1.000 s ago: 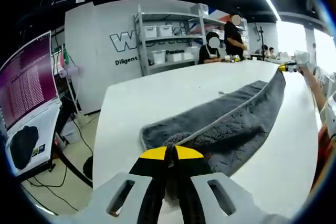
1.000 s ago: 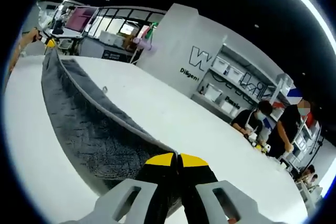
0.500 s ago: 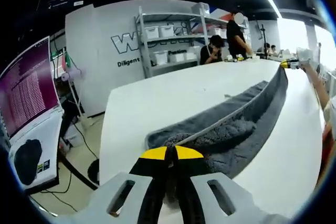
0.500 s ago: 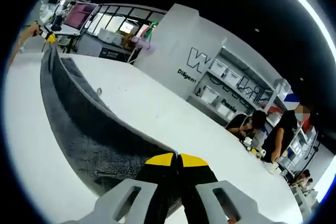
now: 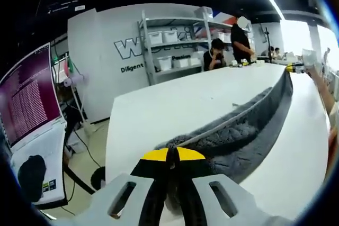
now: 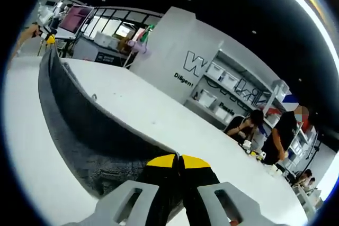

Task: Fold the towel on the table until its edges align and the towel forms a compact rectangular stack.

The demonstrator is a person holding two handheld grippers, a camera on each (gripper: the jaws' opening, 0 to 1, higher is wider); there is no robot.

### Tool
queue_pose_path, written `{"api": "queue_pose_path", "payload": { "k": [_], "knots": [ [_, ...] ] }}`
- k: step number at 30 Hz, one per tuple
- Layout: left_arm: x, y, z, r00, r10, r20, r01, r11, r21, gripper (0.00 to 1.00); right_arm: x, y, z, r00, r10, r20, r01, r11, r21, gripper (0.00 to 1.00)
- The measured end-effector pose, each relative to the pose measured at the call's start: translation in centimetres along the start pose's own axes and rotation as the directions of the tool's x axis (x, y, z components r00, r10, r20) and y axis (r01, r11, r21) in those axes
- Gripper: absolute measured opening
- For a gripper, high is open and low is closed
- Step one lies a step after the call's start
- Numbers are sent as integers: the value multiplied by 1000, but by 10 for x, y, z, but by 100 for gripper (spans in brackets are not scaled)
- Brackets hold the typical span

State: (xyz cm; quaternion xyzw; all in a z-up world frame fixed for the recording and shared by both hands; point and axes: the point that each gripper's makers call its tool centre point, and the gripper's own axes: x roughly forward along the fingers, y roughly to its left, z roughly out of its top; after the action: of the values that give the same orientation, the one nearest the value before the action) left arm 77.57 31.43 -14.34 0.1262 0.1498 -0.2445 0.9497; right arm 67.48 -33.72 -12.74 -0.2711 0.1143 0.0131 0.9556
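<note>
A long dark grey towel (image 5: 249, 130) with a pale hemmed edge is stretched taut between my two grippers above a white table (image 5: 175, 104). My left gripper (image 5: 168, 157) is shut on one end of the towel. At the far right of the left gripper view, the other gripper (image 5: 293, 68) holds the opposite end. In the right gripper view, my right gripper (image 6: 178, 161) is shut on its end of the towel (image 6: 79, 125), which runs away to the left gripper (image 6: 50, 39) at the upper left. The lower part of the towel sags onto the table (image 6: 148, 115).
Shelving with white bins (image 5: 169, 43) stands against a white wall with lettering beyond the table. Two people (image 5: 228, 43) are at the table's far end. A monitor with a purple screen (image 5: 29, 99) stands left of the table, cables on the floor under it.
Both grippers have risen a little with the towel's top edge. More of the towel hangs upright and less lies on the table. Both keep their hold.
</note>
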Motion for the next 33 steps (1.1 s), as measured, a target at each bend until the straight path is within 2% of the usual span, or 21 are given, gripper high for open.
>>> {"api": "queue_pose_path", "payload": {
  "k": [8, 19, 28, 33],
  "knots": [
    [10, 6, 15, 1000, 9, 25, -9, 1000, 11, 3, 7, -3, 1, 1000, -21, 17, 21, 1000, 18, 0],
    [27, 13, 26, 999, 15, 38, -16, 1000, 21, 3, 9, -10, 8, 997, -68, 40, 67, 998, 16, 0],
    [48, 18, 23, 999, 17, 29, -17, 1000, 7, 3, 17, -8, 0, 996, -87, 30, 87, 996, 2, 0],
    [61, 14, 12, 1000, 16, -3, -16, 1000, 14, 3, 28, -3, -11, 996, -88, 10, 89, 996, -19, 0]
  ]
}}
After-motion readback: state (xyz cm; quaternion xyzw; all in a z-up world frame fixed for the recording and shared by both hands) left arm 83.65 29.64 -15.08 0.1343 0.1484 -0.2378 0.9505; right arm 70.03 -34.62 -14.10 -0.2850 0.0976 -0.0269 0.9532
